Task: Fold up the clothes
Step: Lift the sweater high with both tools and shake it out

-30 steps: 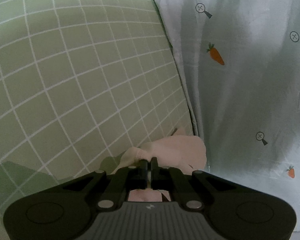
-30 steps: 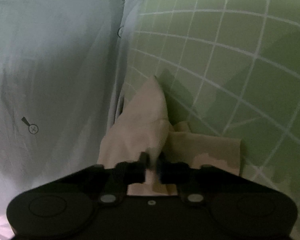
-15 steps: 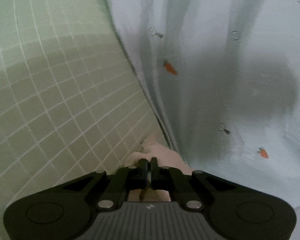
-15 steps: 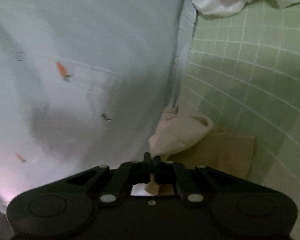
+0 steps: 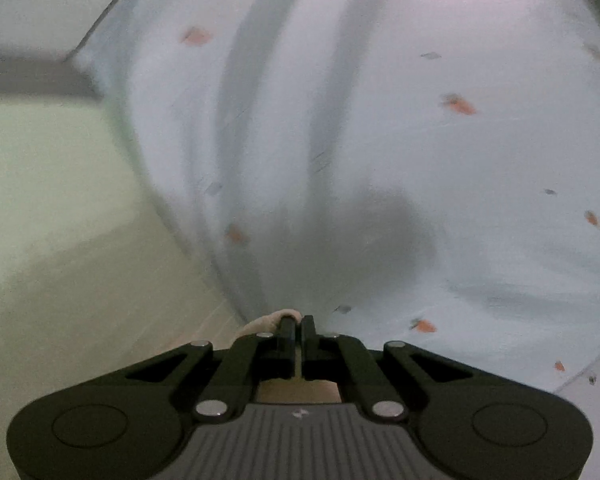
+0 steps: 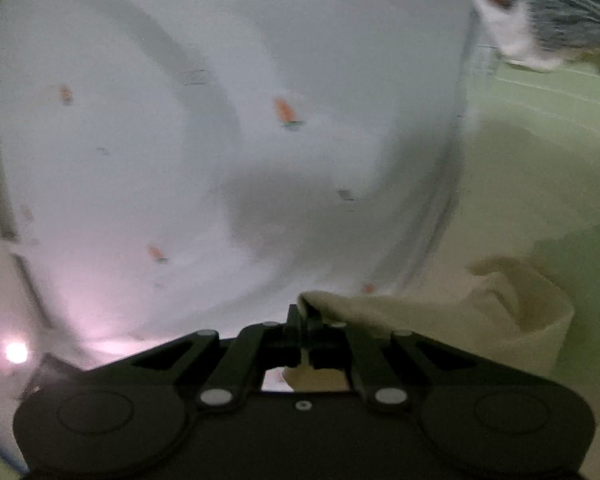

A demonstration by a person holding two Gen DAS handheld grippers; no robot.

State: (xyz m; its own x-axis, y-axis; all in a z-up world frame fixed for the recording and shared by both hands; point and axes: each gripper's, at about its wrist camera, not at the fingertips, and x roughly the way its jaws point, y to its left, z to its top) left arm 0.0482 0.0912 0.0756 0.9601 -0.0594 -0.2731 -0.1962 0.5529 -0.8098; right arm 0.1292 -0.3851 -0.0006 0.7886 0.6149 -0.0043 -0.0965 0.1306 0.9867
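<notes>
Our left gripper has its jaws pressed together on a small bunch of beige cloth; only a rounded bit of that cloth pokes out just left of the fingertips, and a strip of it shows under the jaws through the gap in the frame. Our right gripper likewise has its jaws clamped tight on the beige cloth, pinching a corner that peaks right at the fingertips. From there, in the right wrist view, the cloth runs off to the right as a taut band and ends in a loose, bunched fold hanging over the green sheet. Beyond both sets of jaws spreads a pale sheet printed with small orange carrots and tiny dark marks; it fills most of each view, creased in long soft folds, with a dark shadow on it just ahead of the fingertips. In the left wrist view the green sheet lies to the left of the pale one, blurred, so its white grid is hardly readable there; in the right wrist view faint white lines show on it at upper right. At the top right corner of the right wrist view lies a heap of white and grey striped clothes, well apart from the beige cloth. Both views are smeared.
</notes>
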